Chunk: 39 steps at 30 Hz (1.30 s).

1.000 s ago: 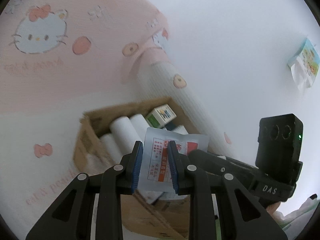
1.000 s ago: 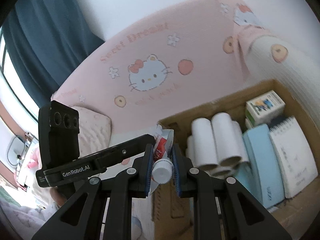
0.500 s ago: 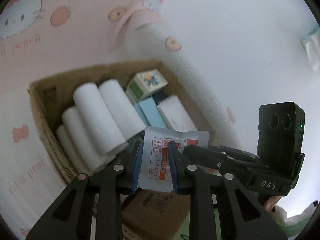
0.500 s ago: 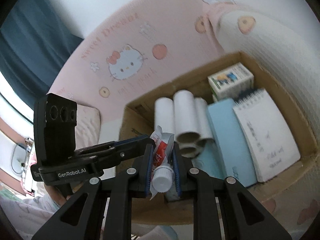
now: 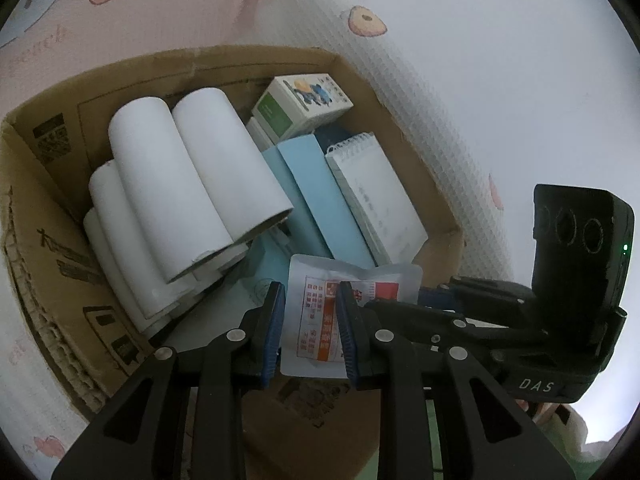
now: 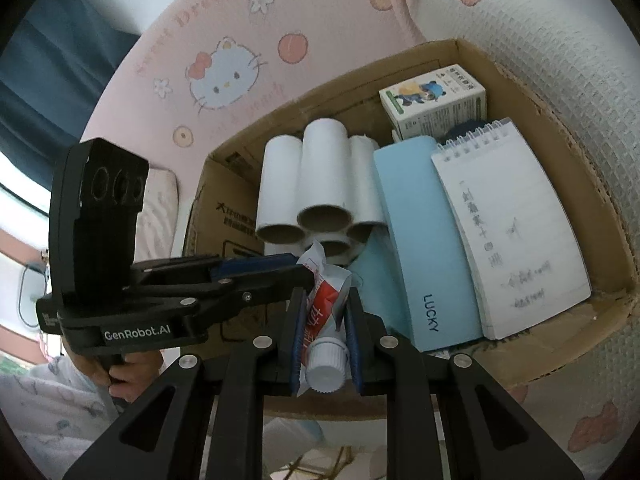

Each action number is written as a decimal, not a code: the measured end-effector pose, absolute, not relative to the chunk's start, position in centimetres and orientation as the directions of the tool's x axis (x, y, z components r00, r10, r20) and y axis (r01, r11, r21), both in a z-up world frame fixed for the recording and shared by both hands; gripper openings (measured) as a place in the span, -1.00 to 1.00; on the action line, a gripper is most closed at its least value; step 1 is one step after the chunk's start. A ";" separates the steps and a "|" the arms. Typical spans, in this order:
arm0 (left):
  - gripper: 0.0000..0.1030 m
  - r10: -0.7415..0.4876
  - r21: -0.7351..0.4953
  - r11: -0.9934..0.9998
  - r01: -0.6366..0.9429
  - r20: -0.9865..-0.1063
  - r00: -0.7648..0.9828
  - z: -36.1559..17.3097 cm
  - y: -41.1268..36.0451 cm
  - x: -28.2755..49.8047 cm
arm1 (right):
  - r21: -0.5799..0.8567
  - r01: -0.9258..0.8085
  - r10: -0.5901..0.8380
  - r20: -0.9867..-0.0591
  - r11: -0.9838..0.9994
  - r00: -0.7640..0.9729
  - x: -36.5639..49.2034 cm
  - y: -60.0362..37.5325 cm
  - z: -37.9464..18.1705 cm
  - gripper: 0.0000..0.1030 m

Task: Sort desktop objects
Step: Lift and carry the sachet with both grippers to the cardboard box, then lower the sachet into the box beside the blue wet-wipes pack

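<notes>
My left gripper (image 5: 311, 300) is shut on a white sachet with red and orange print (image 5: 320, 320), held above the near edge of an open cardboard box (image 5: 48, 280). My right gripper (image 6: 323, 312) is shut on a red and white toothpaste tube (image 6: 326, 308), white cap towards the camera, also over the box's near edge (image 6: 560, 320). The box holds white paper rolls (image 5: 180, 200), a light blue case marked LUCKY (image 6: 420, 240), a spiral notepad (image 6: 508, 232) and a small printed carton (image 6: 436, 100). Each gripper shows in the other's view, side by side.
The box sits on a pink Hello Kitty bedsheet (image 6: 224, 72) next to a white waffle-textured blanket (image 5: 420, 100). A white wall (image 5: 520, 60) is behind. A dark blue curtain (image 6: 48, 60) hangs at the far left of the right wrist view.
Both grippers have moved closer over the box with their loads; the box now fills both views and its contents look larger.
</notes>
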<state>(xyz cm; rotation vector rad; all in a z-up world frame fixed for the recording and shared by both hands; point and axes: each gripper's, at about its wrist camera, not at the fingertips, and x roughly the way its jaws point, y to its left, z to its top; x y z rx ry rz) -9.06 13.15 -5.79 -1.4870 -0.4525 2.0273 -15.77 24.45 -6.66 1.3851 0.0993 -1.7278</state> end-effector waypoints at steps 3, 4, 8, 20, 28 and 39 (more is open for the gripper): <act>-0.46 0.611 -0.554 -0.784 -0.279 -0.768 -0.194 -5.9 13.7 -9.1 | 0.462 0.667 -0.571 -0.818 -0.585 0.066 -16.2 24.5 -7.1 -0.68; -0.46 0.603 -0.544 -0.789 -0.286 -0.776 -0.185 -5.9 13.8 -9.1 | 0.468 0.662 -0.566 -0.821 -0.585 0.080 -16.4 24.4 -7.4 -0.68; -0.46 0.583 -0.524 -0.799 -0.293 -0.794 -0.172 -6.0 13.9 -9.2 | 0.459 0.683 -0.539 -0.835 -0.568 0.112 -16.8 23.6 -7.7 -0.68; -0.57 0.510 -0.504 -0.860 -0.077 -0.850 -0.131 -6.3 13.0 -11.0 | 0.420 0.779 -0.427 -0.878 -0.466 0.218 -17.5 20.5 -8.6 -0.69; -0.58 0.469 -0.470 -0.883 -0.012 -0.881 -0.060 -7.6 13.8 -11.2 | 0.374 0.822 -0.285 -0.920 -0.430 0.270 -17.0 17.9 -10.3 -0.69; -0.58 0.522 -0.518 -0.853 -0.067 -0.850 -0.073 -5.8 11.7 -11.4 | 0.347 0.844 -0.188 -0.937 -0.410 0.294 -14.7 15.3 -12.8 -0.69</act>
